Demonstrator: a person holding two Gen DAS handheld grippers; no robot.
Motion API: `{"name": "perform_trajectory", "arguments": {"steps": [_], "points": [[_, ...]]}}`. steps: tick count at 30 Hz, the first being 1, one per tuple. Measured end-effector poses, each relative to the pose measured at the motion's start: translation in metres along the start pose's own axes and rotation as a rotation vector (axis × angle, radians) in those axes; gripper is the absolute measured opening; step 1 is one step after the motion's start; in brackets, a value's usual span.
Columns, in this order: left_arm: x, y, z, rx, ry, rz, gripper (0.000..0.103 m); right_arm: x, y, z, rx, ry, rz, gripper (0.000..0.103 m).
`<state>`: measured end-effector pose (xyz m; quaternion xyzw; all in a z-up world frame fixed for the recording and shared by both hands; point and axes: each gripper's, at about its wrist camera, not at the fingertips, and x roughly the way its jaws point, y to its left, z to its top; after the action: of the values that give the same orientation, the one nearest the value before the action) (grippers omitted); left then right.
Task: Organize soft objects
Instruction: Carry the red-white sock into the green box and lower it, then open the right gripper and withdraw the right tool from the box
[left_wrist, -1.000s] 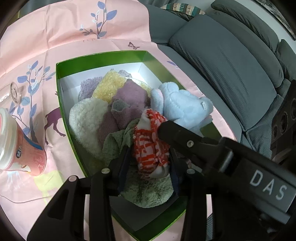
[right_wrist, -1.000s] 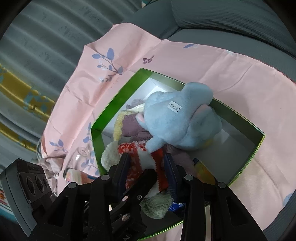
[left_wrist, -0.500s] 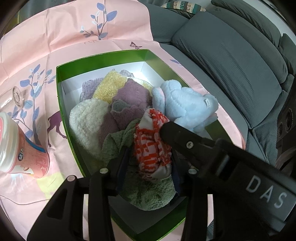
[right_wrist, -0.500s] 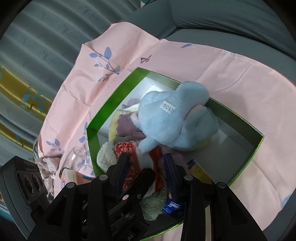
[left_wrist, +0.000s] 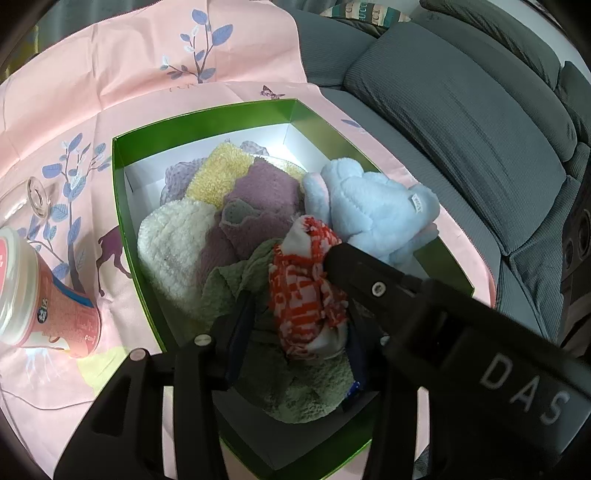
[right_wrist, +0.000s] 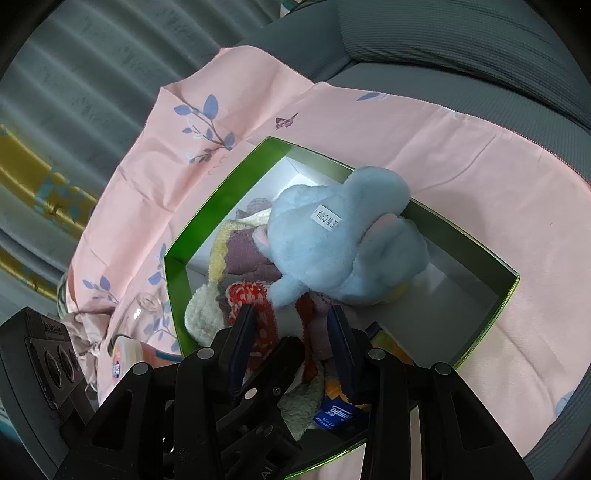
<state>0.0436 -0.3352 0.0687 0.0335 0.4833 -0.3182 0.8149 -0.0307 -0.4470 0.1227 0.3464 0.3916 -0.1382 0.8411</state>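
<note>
A green box (left_wrist: 207, 118) on a pink printed cloth holds a pile of soft things. In it are a light-blue plush toy (left_wrist: 373, 210), white, yellow and purple fluffy cloths (left_wrist: 266, 199), and a green towel (left_wrist: 306, 384). On top lies a red-and-white patterned cloth (left_wrist: 306, 295). My left gripper (left_wrist: 299, 325) straddles it with its jaws opening, and a gap shows at the left pad. My right gripper (right_wrist: 291, 328) is shut on the same red-and-white cloth (right_wrist: 255, 306), just below the plush toy (right_wrist: 332, 251). One of its fingers (left_wrist: 369, 280) crosses the left wrist view.
A pink lidded cup (left_wrist: 48, 306) and a clear glass (left_wrist: 37, 192) lie on the pink cloth (left_wrist: 110, 74) left of the box. A blue tissue packet (right_wrist: 334, 413) sits in the box's near corner. Grey sofa cushions (left_wrist: 461, 122) rise behind and to the right.
My left gripper's jaws stand wider around the red-and-white cloth than before. The blue plush toy has shifted slightly in the box. Both hands stay about where they were.
</note>
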Motion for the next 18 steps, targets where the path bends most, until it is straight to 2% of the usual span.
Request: {"name": "perform_trajectory", "arguments": {"steps": [1, 5, 12, 14, 18], "points": [[0.0000, -0.0003, -0.0006, 0.000, -0.003, 0.002, 0.049, 0.0000, -0.0001, 0.0002, 0.000, 0.001, -0.002, 0.040], [0.0004, -0.0021, -0.0008, 0.004, -0.002, 0.013, 0.053, 0.0005, -0.0039, 0.0017, 0.005, -0.003, -0.047, 0.056], [0.0001, -0.0052, -0.0019, 0.020, 0.003, 0.001, 0.065, -0.0026, -0.0075, 0.0022, 0.006, -0.002, -0.032, 0.057], [-0.0001, -0.0070, -0.0029, 0.032, -0.004, -0.016, 0.072, -0.0038, -0.0077, 0.0014, 0.009, -0.005, -0.045, 0.060], [-0.0023, -0.0096, -0.0044, 0.028, -0.023, -0.011, 0.073, -0.0067, -0.0081, 0.0010, 0.007, -0.010, -0.049, 0.062]]}}
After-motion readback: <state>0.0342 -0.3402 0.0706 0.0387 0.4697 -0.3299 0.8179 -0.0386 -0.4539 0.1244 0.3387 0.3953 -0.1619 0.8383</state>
